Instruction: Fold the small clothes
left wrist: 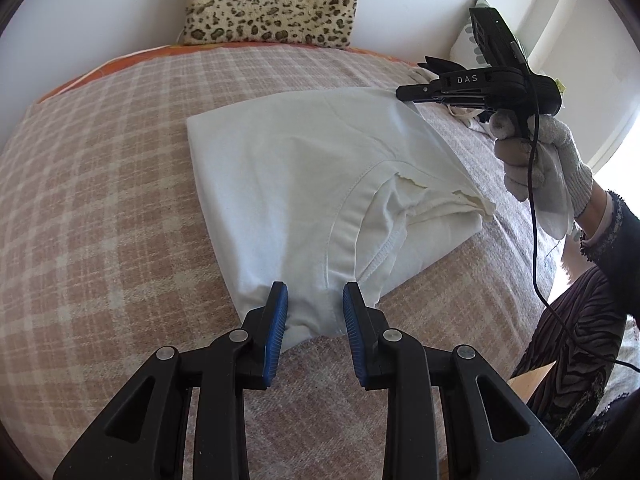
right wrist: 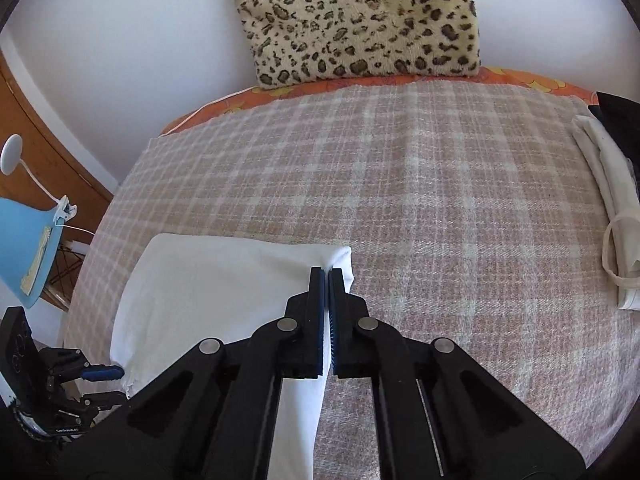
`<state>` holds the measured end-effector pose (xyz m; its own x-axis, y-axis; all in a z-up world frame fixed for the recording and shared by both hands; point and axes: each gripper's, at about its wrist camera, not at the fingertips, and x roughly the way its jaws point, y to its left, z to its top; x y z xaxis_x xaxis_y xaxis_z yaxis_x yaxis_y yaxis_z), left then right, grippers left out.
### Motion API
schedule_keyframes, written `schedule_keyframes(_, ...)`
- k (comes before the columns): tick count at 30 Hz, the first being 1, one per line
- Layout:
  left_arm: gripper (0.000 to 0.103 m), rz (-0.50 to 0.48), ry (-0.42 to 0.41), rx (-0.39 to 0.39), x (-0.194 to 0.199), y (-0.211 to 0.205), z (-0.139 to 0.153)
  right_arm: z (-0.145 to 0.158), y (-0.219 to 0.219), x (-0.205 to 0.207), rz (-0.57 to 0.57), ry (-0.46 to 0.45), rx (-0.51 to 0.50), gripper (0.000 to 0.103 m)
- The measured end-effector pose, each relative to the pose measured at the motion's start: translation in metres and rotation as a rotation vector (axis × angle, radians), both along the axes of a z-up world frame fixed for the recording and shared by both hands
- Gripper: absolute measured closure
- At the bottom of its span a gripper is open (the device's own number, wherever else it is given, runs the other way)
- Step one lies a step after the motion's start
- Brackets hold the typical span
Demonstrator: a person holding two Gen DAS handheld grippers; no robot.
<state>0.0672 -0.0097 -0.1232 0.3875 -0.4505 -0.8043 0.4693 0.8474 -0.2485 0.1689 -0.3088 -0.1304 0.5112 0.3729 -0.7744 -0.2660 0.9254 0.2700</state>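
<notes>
Shirt: white shirt (left wrist: 304, 184) lies partly folded on the plaid blanket (left wrist: 120, 200), straight ahead of both grippers; neck opening faces the left gripper's right side.
Left gripper: left gripper (left wrist: 315, 304) has its blue pads (left wrist: 280, 308) partway apart w/ a bunched corner of the shirt between them; fabric touches both pads, so it is pinching that corner. Points steeply down at the bed.
Right gripper: right gripper (right wrist: 329, 276) has jaws pressed together on the shirt's far right corner; thin white fold caught between the pads, fabric puckered at the tips. No earlier pic to compare.
Right hand: gloved hand (left wrist: 536, 160) holds the right gripper's handle, seen from the left wrist cam at upper right; black cable (left wrist: 534, 216) hangs from it.
Shirt vs grippers: the two grips sit at opposite corners of the shirt, well apart; cloth between them lies flat, not lifted.
Cushion: leopard-print cushion (right wrist: 360, 20) stands against the wall, far beyond both grippers.
Folded pile: white folded cloth (right wrist: 612, 208) at bed edge, well to the right of the right gripper.
Lamp: white lamp (right wrist: 12, 152) and a blue thing (right wrist: 28, 248) off the bed, left of the right gripper.
Left gripper body: visible low left in right wrist cam (right wrist: 100, 372), beside the shirt's near edge.
</notes>
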Motion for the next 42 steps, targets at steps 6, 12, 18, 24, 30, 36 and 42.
schedule_keyframes(6,0.076,0.025,-0.018,-0.014,-0.003,0.009,0.008,0.013,-0.004,-0.023,0.009,0.027,-0.018,0.099)
schedule_keyframes(12,0.076,0.141,0.038,-0.138,0.002,0.040,0.010,0.024,-0.017,-0.089,0.044,0.054,0.021,0.047)
schedule_keyframes(18,0.076,0.167,0.114,-0.201,0.006,0.041,0.001,-0.008,-0.034,-0.112,0.032,0.200,0.096,0.047)
schedule_keyframes(24,0.093,0.172,0.115,-0.177,0.010,0.036,-0.002,-0.021,-0.042,-0.111,0.009,0.276,0.189,0.050)
schedule_keyframes(30,0.101,0.165,0.038,-0.129,0.007,0.034,0.007,-0.008,-0.031,-0.119,0.041,0.245,0.202,0.096)
schedule_keyframes(36,0.101,0.202,-0.001,-0.072,0.008,0.043,0.010,0.018,-0.025,-0.128,0.036,0.141,0.158,0.099)
schedule_keyframes(42,0.101,0.188,0.025,0.007,0.004,0.040,-0.004,0.000,-0.022,-0.128,0.021,0.180,0.012,0.100)
